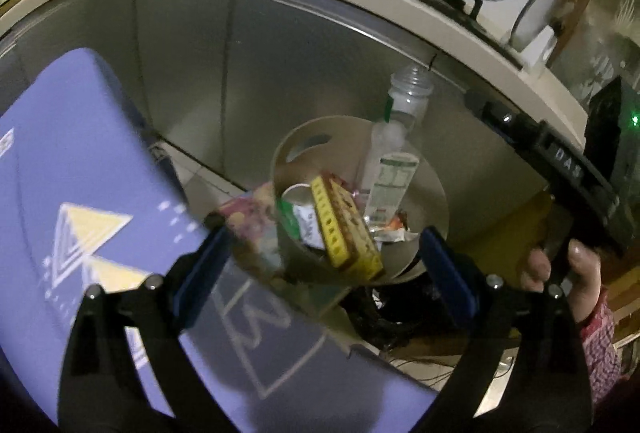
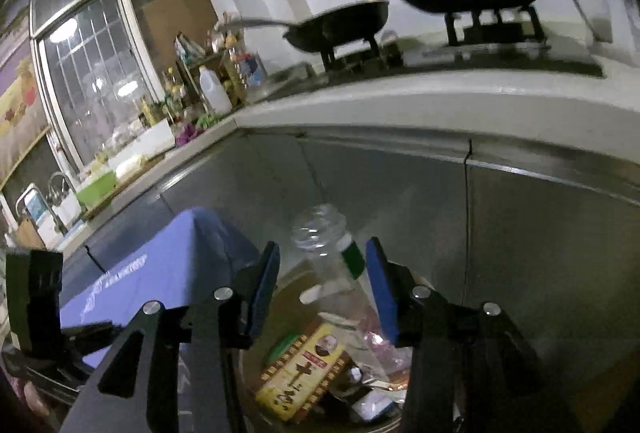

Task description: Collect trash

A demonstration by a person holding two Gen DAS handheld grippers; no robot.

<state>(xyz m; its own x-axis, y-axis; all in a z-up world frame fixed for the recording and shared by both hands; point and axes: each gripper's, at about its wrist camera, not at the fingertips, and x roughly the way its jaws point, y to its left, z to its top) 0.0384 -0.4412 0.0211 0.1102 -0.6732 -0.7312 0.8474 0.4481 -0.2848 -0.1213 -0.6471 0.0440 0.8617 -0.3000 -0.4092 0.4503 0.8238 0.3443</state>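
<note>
Most trash already sits in the bin (image 1: 424, 193) — yellow box (image 1: 344, 229), upright bottle (image 1: 394, 169); left gripper (image 1: 320, 257) spread wide and empty, right gripper (image 2: 324, 289) parted around the bottle — no contact visible.

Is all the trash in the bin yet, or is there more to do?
Mostly done, it looks like. The round bin already holds a yellow box, wrappers and a clear plastic bottle that leans on the rim. The left tongs are open with nothing in them; a pink wrapper hangs blurred beside them. The bottle stands between the right tongs. What trash is left elsewhere, these views don't show.
</note>
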